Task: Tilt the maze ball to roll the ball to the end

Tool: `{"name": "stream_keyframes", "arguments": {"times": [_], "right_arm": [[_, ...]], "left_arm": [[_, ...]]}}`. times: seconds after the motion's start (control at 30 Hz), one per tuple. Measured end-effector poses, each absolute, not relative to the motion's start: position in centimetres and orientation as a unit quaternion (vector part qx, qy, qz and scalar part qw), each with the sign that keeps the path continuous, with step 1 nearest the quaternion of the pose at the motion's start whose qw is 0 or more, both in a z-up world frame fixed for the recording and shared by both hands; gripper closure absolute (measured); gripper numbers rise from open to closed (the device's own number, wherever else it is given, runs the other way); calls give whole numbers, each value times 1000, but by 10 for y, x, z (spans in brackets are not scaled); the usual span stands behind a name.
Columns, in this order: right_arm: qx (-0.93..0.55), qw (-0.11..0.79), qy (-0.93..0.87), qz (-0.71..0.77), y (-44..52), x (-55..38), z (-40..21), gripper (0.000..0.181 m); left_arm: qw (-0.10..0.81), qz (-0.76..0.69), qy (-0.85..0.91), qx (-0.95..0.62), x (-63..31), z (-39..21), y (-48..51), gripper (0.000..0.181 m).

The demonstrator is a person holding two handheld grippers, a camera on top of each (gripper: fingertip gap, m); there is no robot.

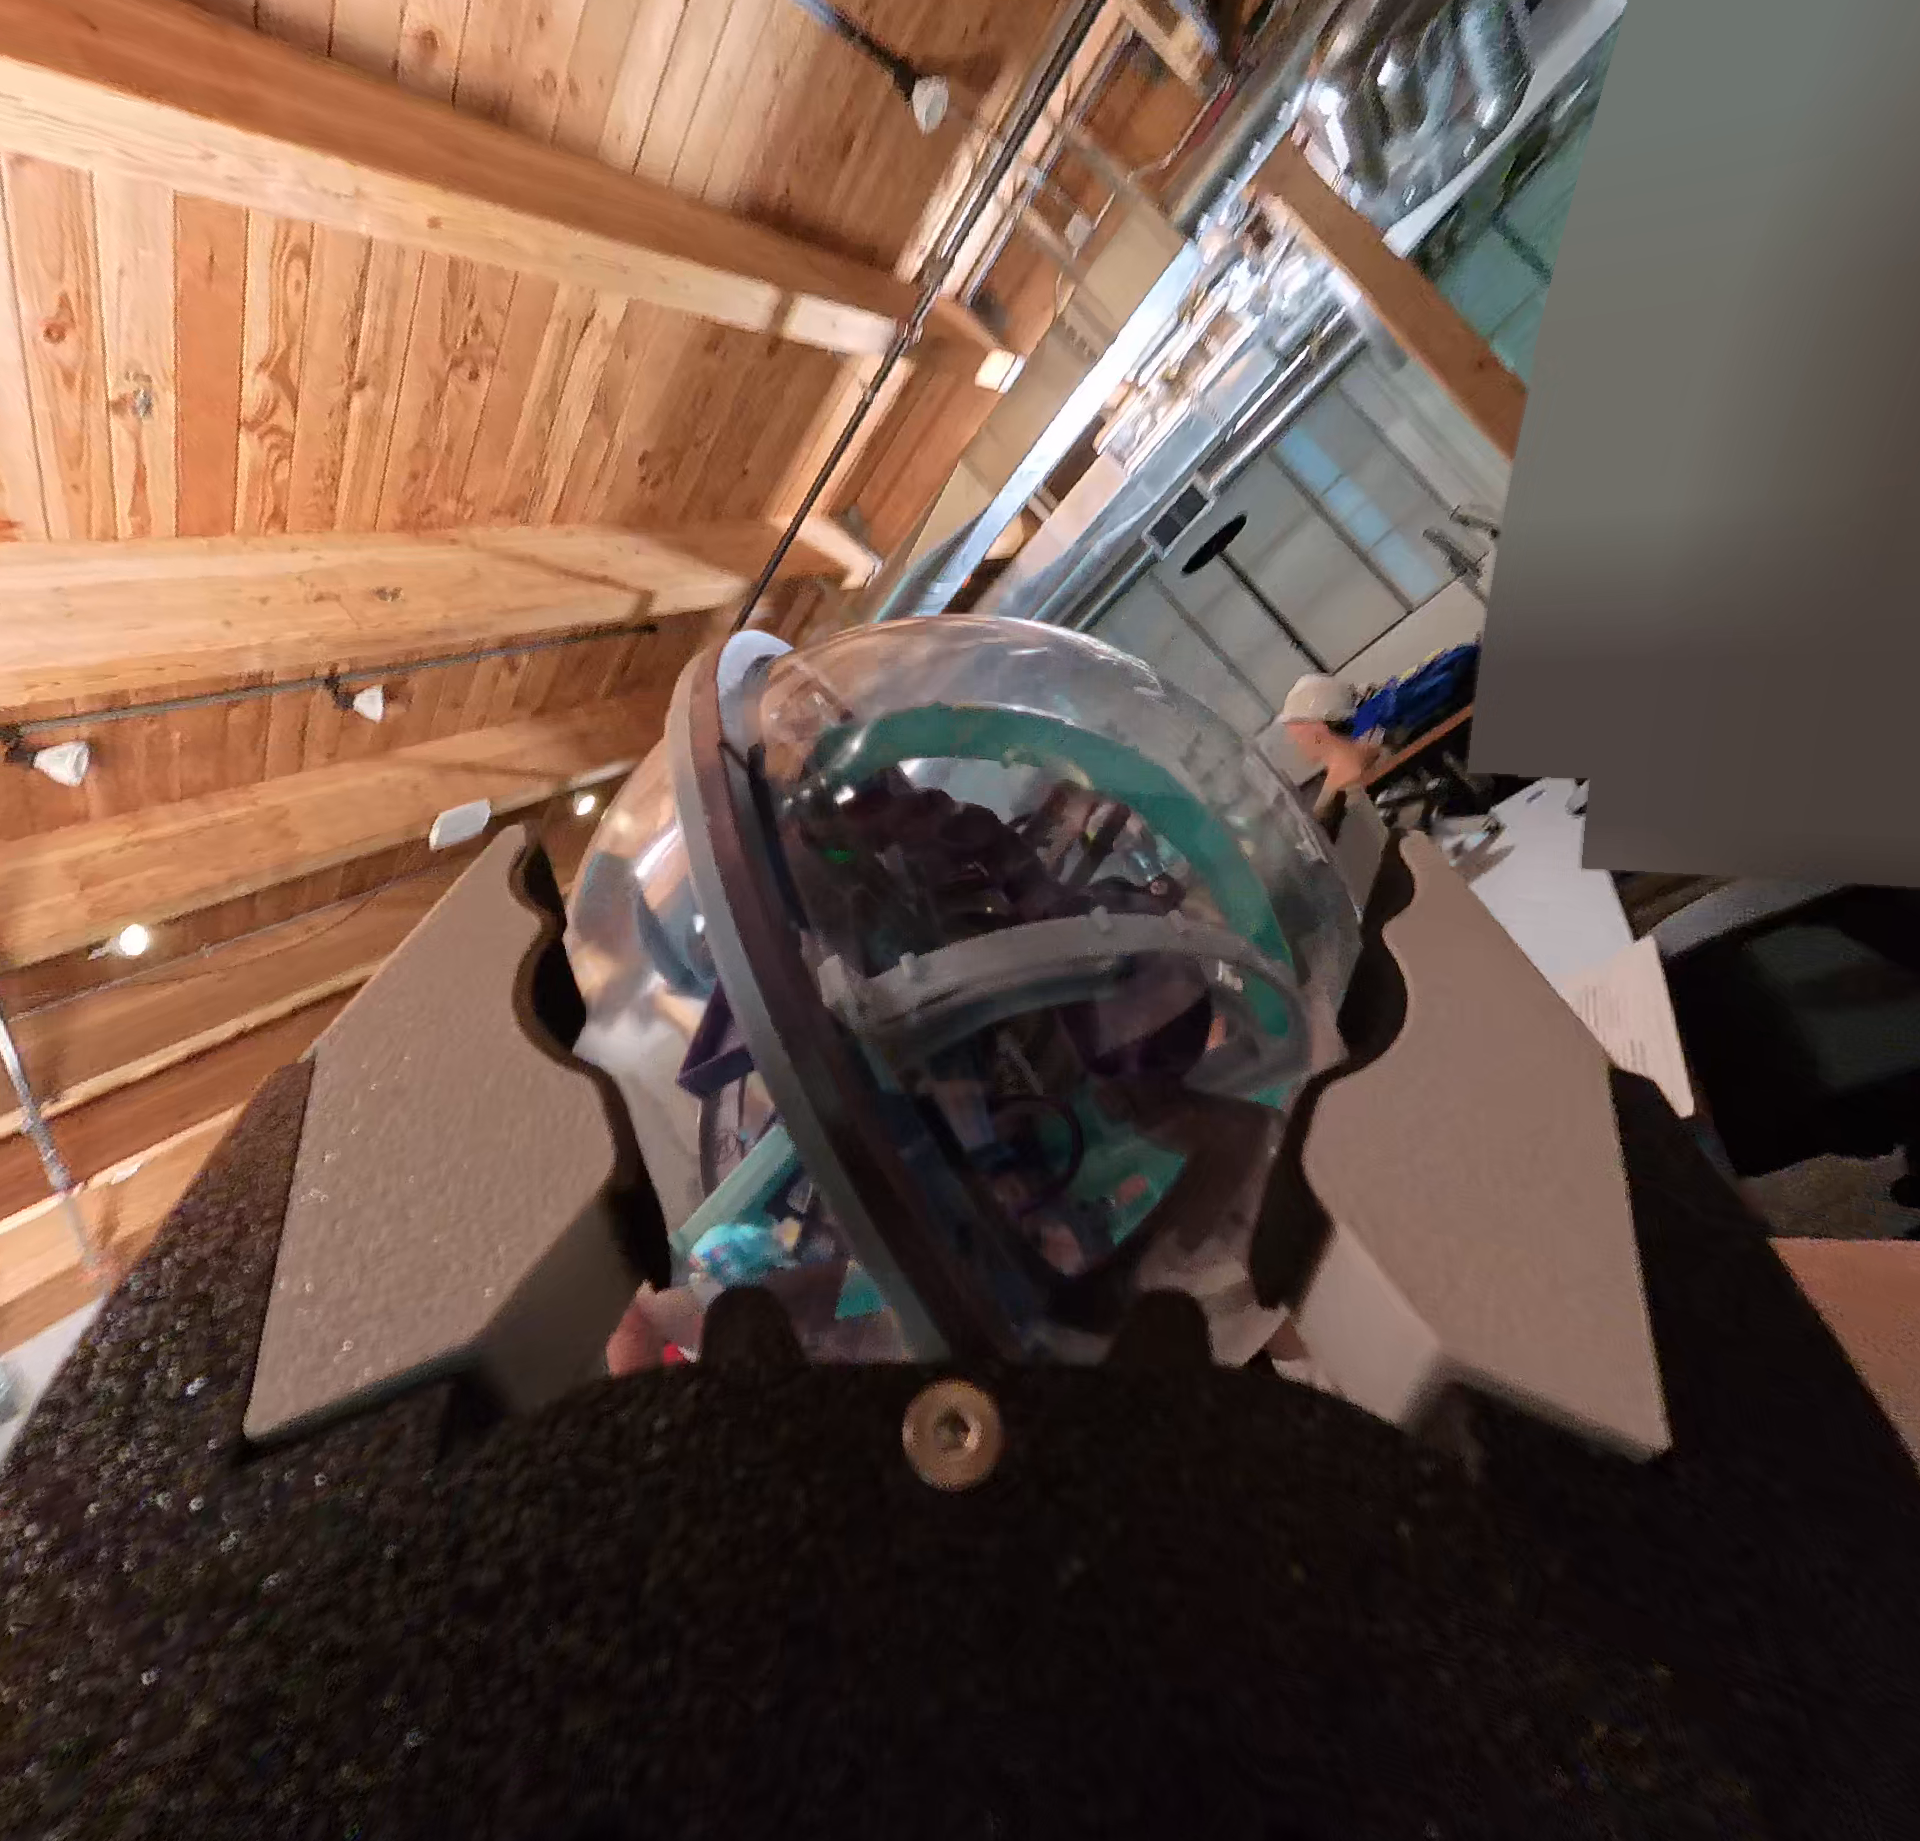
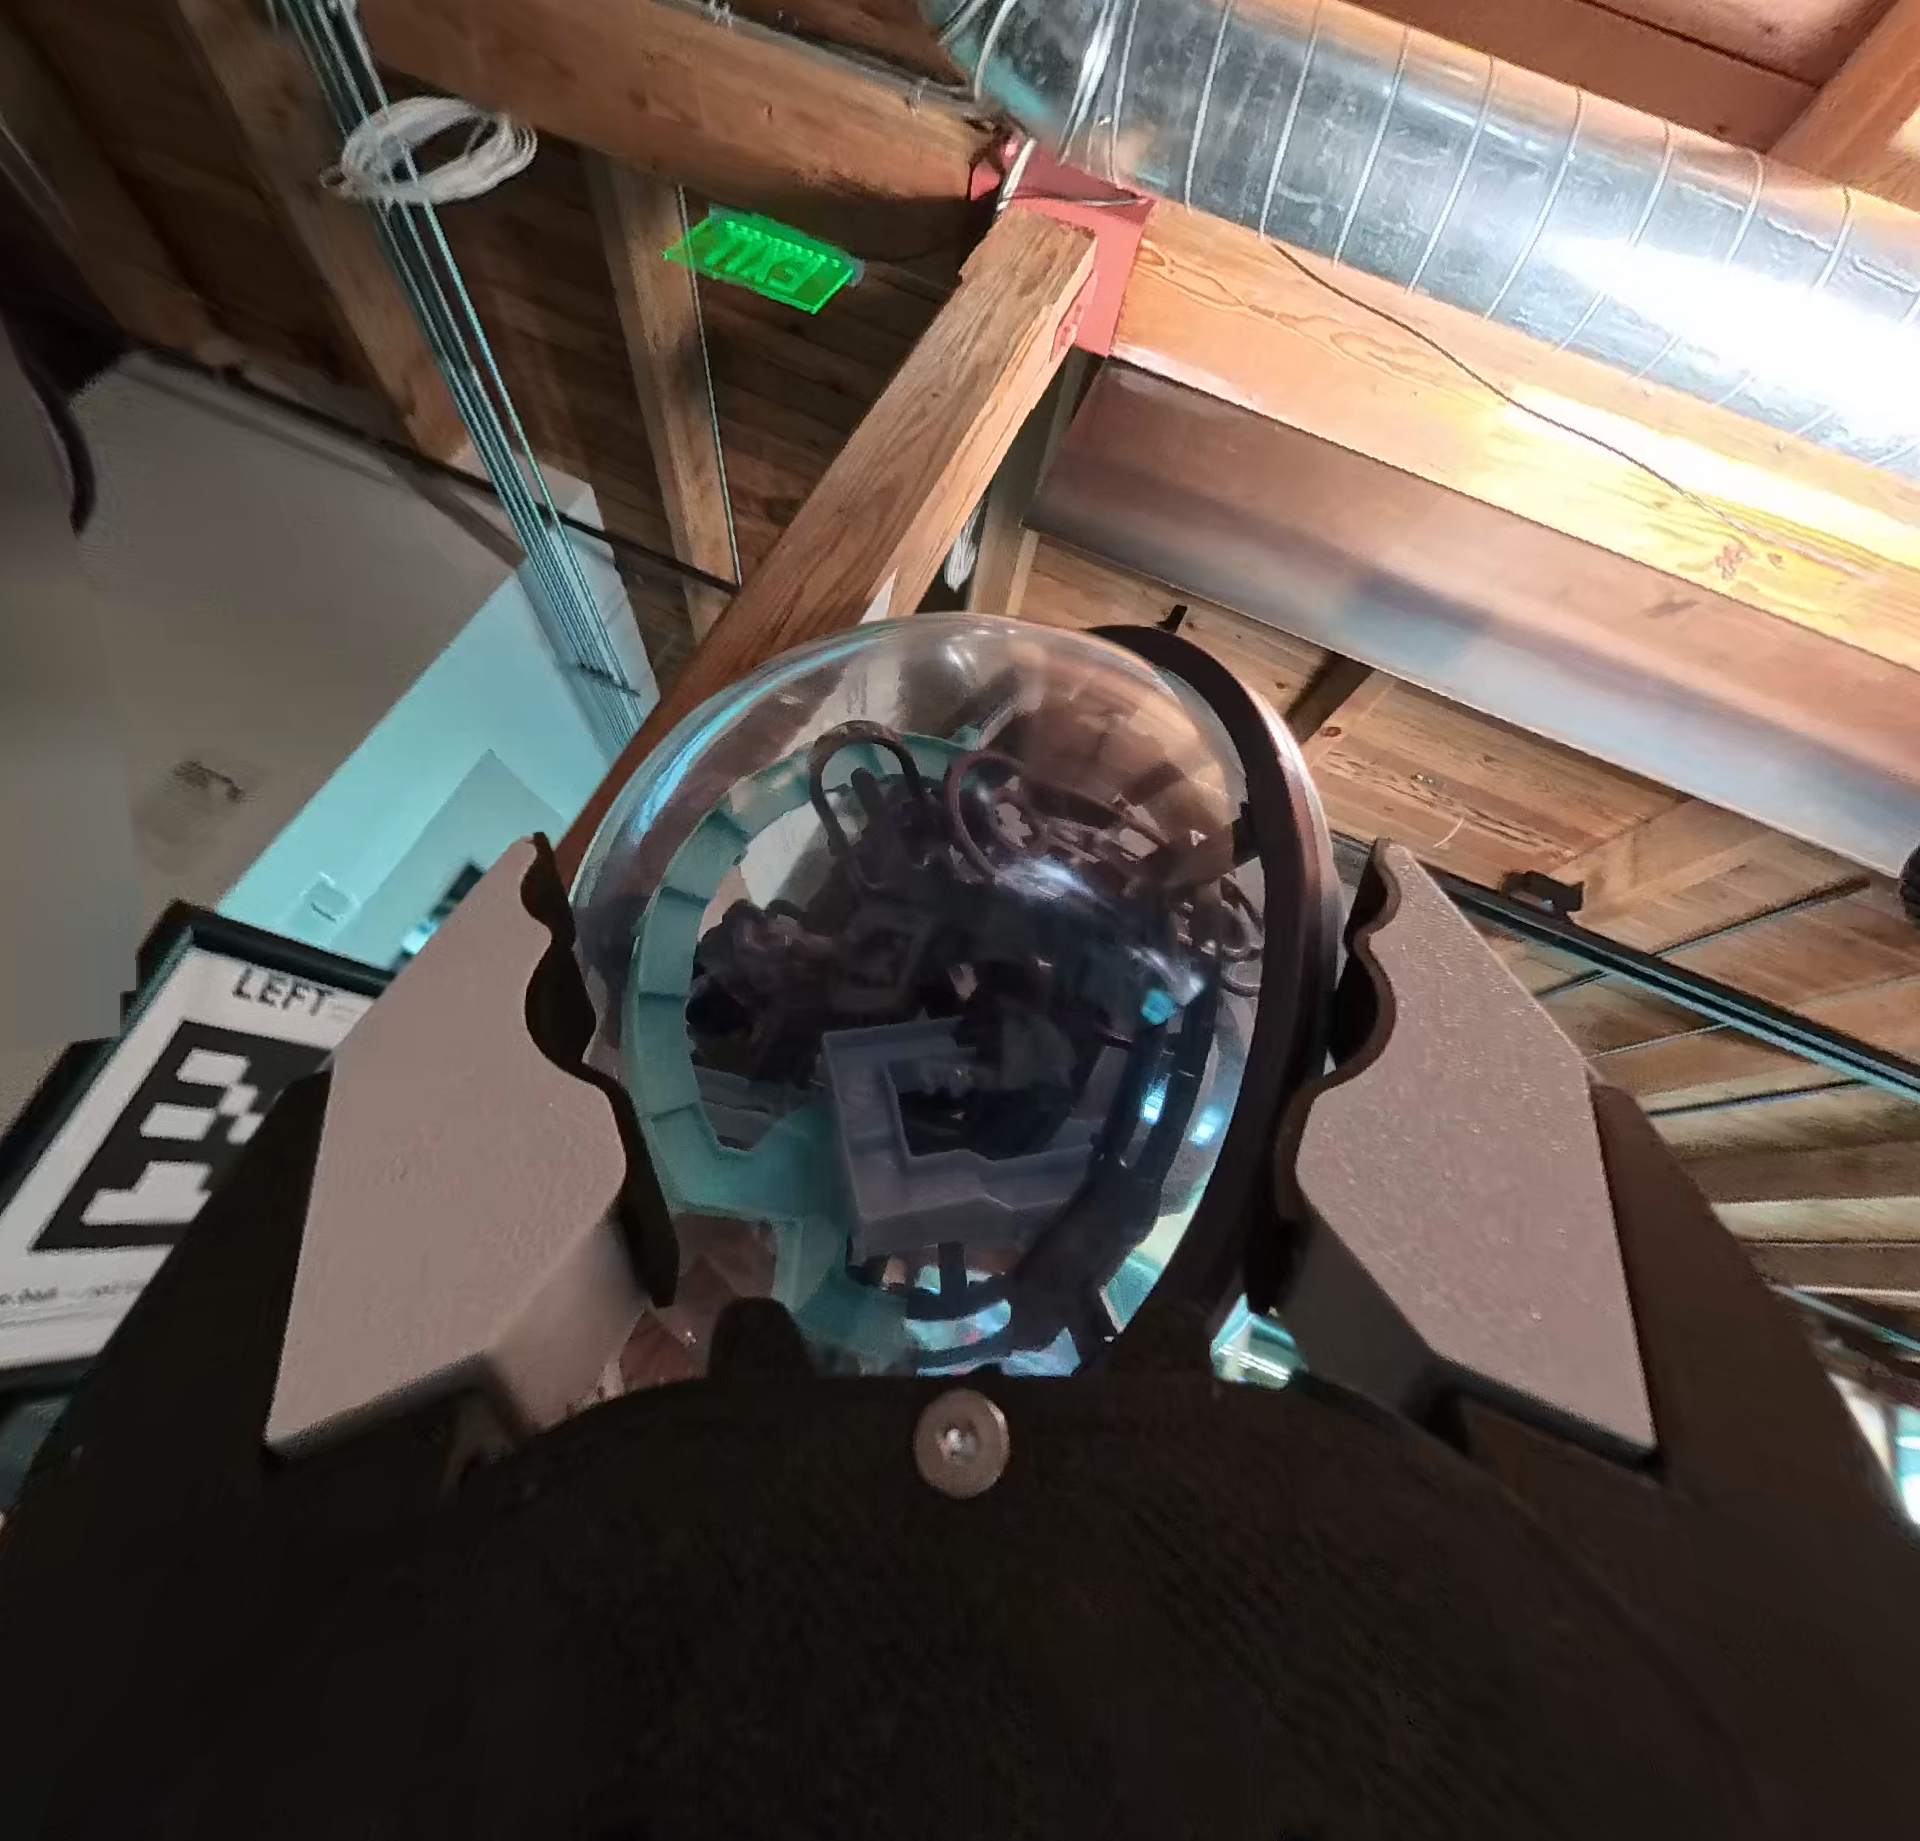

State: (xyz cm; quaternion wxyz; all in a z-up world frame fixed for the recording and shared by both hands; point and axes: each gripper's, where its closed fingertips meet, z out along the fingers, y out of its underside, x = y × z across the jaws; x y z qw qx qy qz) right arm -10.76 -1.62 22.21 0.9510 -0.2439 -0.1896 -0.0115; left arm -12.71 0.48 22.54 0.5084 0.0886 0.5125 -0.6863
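Clear maze ball (image 1: 966, 970), seam tilted.

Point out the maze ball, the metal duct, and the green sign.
maze ball (image 2: 935, 960): right wrist view, clear front dome.
metal duct (image 2: 1455, 160): right wrist view, mid-length of its ribbed side.
green sign (image 2: 764, 259): right wrist view, centre of the lit panel.

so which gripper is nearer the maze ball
Neither: both grip it. The left gripper has the maze ball between its fingers; the right gripper clamps the opposite side.

Clear maze ball (image 1: 966, 970) with teal, grey and dark tracks inside, dark equator band tilted, centre frame, raised toward the ceiling.
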Motion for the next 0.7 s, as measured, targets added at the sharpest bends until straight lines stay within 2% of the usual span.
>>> {"name": "stream_keyframes", "arguments": {"times": [0.47,0.7], "right_arm": [[-124,975,-64,174,-17,-28,179,38],[-159,977,-116,85,-17,-47,188,38]], "left_arm": [[533,-537,652,-47,-51,191,-7,35],[531,-595,602,39,-71,196,-3,35]]}}
